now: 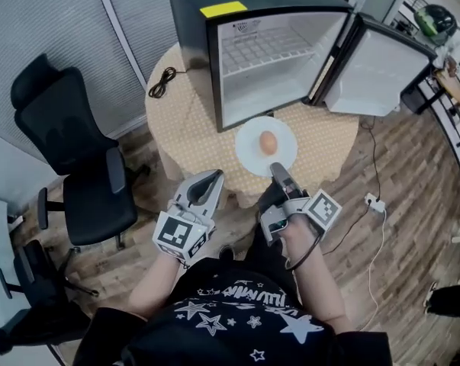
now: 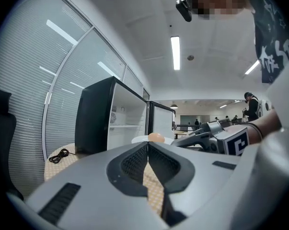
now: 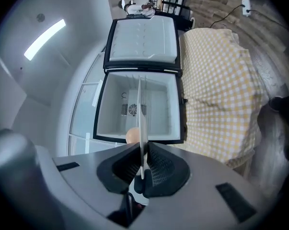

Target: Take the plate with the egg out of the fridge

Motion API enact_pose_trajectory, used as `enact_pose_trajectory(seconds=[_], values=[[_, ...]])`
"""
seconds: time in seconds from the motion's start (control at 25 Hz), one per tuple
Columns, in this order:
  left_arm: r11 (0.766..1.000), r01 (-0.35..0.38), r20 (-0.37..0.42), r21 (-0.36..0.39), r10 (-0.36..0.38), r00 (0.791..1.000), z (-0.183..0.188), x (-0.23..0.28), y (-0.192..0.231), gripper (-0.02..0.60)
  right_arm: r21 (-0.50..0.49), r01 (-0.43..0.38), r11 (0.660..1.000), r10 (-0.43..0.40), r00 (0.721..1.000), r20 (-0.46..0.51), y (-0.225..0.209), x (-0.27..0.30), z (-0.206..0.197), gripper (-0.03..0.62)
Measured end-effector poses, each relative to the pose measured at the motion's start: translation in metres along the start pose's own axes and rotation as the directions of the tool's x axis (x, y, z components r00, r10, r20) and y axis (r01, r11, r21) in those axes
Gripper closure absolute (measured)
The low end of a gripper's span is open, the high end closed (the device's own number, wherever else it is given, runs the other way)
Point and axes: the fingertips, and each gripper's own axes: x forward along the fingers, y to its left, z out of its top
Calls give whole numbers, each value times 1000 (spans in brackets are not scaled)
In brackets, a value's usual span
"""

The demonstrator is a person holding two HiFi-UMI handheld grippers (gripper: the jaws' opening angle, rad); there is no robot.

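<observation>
A white plate [image 1: 252,149] carrying a brown egg [image 1: 268,142] hangs over the checkered table [image 1: 185,124], just in front of the open, empty mini fridge [image 1: 260,56]. My right gripper [image 1: 278,169] is shut on the plate's near rim. In the right gripper view the plate [image 3: 141,119] shows edge-on between the pads, with the egg [image 3: 132,135] to its left. My left gripper [image 1: 213,177] is shut and holds nothing, at the table's near edge to the left of the plate. The left gripper view shows the egg [image 2: 156,137] beyond the closed jaws.
The fridge door [image 1: 378,67] stands swung out to the right. A coiled black cable [image 1: 162,81] lies on the table left of the fridge. A black office chair [image 1: 71,155] stands at the left, and a white power strip [image 1: 374,202] lies on the wooden floor at the right.
</observation>
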Motion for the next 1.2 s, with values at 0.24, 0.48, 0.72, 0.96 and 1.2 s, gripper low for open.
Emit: enact_pose_trajectory(seconds=[0.24, 0.48, 0.72, 0.96, 1.2], values=[[999, 48, -20, 0, -48, 999, -11, -22, -28, 574, -14, 24, 1000, -24, 1000, 4, -15, -42, -28, 548], [999, 46, -25, -17, -47, 999, -17, -24, -39, 574, -28, 15, 999, -16, 1000, -18, -20, -62, -37, 548], [998, 56, -28, -29, -57, 998, -21, -18, -56, 574, -39, 27, 999, -29, 999, -46, -29, -79, -35, 548], [999, 28, -26, -18, -28, 999, -15, -31, -103, 574, -17, 32, 999, -33, 996, -81, -30, -121, -34, 548], [999, -28, -18, -16, 28, 999, -8, -54, -135, 574, -16, 6, 1000, -8, 993, -119, -20, -157, -32, 548]])
